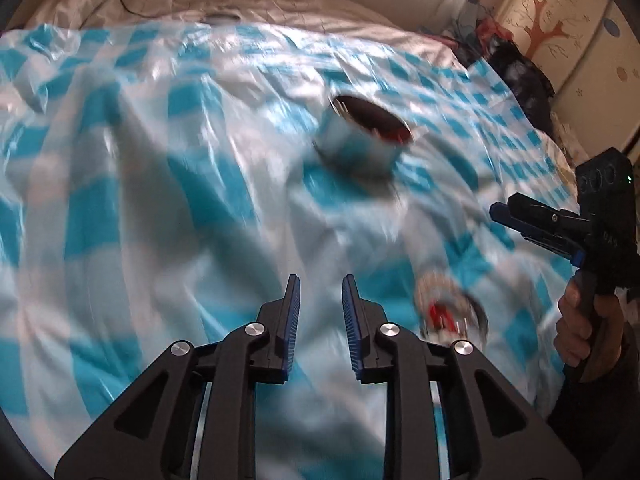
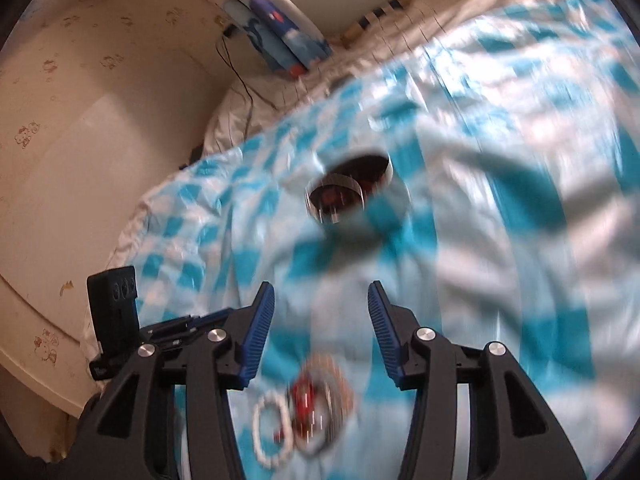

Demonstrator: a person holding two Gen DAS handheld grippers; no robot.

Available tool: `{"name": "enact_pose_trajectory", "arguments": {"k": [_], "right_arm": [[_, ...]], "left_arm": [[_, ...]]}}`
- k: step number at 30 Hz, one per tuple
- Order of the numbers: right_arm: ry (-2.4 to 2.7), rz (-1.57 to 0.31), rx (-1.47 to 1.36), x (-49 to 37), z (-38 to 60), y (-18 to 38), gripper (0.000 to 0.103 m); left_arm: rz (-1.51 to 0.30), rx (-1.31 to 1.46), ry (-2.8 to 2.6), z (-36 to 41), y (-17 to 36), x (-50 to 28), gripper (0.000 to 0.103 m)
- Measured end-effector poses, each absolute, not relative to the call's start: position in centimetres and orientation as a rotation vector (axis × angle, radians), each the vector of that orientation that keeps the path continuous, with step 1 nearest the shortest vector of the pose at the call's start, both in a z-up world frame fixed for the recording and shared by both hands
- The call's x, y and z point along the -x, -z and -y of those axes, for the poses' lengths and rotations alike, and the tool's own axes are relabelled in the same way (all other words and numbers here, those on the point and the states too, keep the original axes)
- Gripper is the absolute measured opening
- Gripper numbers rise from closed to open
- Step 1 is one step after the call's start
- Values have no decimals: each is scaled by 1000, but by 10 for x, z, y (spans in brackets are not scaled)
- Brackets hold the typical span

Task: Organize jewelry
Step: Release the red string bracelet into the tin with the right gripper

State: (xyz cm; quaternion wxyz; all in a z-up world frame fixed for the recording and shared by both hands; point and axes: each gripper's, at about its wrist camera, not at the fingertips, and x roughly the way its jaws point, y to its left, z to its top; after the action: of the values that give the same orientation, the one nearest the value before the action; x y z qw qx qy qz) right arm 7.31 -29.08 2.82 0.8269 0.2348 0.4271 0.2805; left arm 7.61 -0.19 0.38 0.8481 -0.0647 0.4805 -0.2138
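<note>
A bed [image 1: 120,240] draped in a glossy blue-and-white checked cover [image 2: 500,240] filled both wrist views, with plain pale bedding bunched at its far end and a cream wall panel [image 2: 80,160] printed with small cartoon figures running along one side. Near the middle of the cover stood a round, open-topped metal tin [image 1: 356,148], its dark interior showing a glimpse of red; motion blur left its contents hard to make out. Closer to the person, a small heap of jewelry [image 2: 308,412] lay on the cover, well apart from the tin: a white beaded bracelet [image 2: 272,432], what appeared to be a red piece and several overlapping rings or bangles, all smeared by blur. The right gripper [image 2: 322,324] hovered just above and beyond that heap, its blue-padded fingers [image 2: 260,332] spread moderately wide with nothing between them. The left gripper [image 1: 320,320] hung over bare cover just beside the heap, its fingers [image 1: 292,320] parted by a narrower gap and likewise holding nothing. In the left wrist view, a hand [image 1: 584,328] clasped the handle of the right gripper at the frame's right edge.
</note>
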Motion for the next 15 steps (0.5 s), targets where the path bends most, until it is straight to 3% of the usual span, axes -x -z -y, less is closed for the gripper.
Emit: {"name": "enact_pose_trajectory", "arguments": {"k": [10, 13, 15], "right_arm": [[-548, -885, -440, -45, 290, -32, 49], [-514, -805, -308, -69, 273, -60, 63], [-485, -761, -187, -98, 252, -73, 66]], "left_arm": [[-1015, 73, 567, 30, 0, -51, 23], [-1028, 92, 551, 28, 4, -55, 24], [-1025, 96, 553, 29, 3, -57, 27]]}}
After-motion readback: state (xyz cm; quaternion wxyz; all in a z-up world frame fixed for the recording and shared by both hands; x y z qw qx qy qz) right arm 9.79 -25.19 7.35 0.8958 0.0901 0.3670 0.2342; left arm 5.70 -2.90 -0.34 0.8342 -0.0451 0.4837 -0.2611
